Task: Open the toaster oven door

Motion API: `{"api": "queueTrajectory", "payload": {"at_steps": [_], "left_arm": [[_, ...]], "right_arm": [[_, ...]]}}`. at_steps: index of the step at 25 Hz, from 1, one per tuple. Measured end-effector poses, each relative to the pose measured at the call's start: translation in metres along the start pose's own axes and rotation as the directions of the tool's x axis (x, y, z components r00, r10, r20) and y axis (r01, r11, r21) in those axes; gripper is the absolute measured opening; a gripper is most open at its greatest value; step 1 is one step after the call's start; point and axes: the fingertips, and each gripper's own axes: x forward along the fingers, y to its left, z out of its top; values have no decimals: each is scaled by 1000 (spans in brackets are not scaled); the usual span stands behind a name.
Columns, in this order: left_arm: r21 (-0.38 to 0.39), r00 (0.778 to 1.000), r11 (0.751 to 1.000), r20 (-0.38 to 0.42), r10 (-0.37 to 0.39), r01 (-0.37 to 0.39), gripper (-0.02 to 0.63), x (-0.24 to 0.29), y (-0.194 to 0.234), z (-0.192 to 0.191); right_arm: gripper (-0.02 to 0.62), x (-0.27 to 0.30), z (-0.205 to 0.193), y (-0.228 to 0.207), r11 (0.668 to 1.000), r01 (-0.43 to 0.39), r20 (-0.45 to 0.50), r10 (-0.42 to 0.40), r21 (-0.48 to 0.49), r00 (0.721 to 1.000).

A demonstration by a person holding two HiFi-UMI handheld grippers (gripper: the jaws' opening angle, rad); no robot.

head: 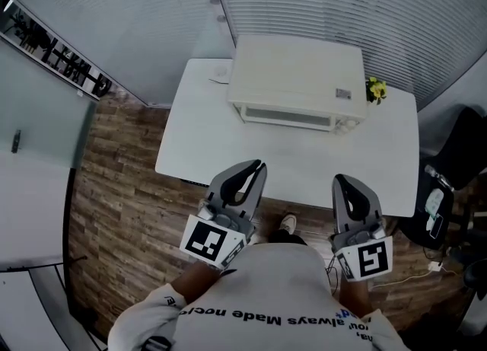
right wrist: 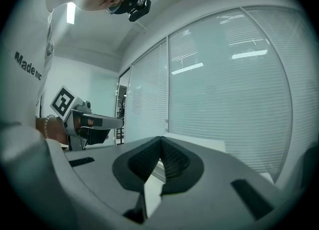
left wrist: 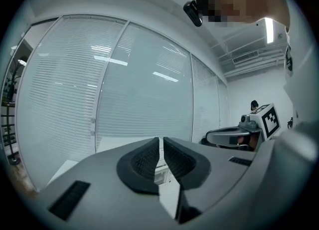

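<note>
The boxy cream metal toaster oven [head: 297, 75] sits at the far side of the white surface [head: 228, 151], long axis running left-right, door facing the person. The left tool [head: 257, 167] and right tool [head: 340, 183] hang well short of the oven, both pinched together on nothing. The door's probably light but stiff at the hinge, so the best grab is likely along its top edge.

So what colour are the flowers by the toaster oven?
The flowers are yellow, best seen in the head view.
</note>
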Motion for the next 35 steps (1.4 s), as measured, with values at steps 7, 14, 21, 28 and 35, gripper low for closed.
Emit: {"api": "queueTrajectory", "payload": {"at_steps": [7,14,21,28,35], "left_arm": [[4,1000,1000,-11,18,-18,43,30,0,-2],[12,999,999,-21,40,-40,43,54,0,-6],[17,997,997,-24,72,-71,43,66,6,-7],[16,996,996,-23,83,-83,43,66,19,-5],[6,996,996,-25,84,-84,43,62,42,-3]], "right_arm": [[8,14,6,-26,1000,-11,24,11,7,1000],[8,21,-1,-51,999,-43,3,43,-7,999],[8,30,-2,-65,998,-65,-5,64,-20,998],[8,47,21,-62,999,-49,57,49,-15,997],[8,57,15,-51,998,-53,12,54,-34,998]]}}
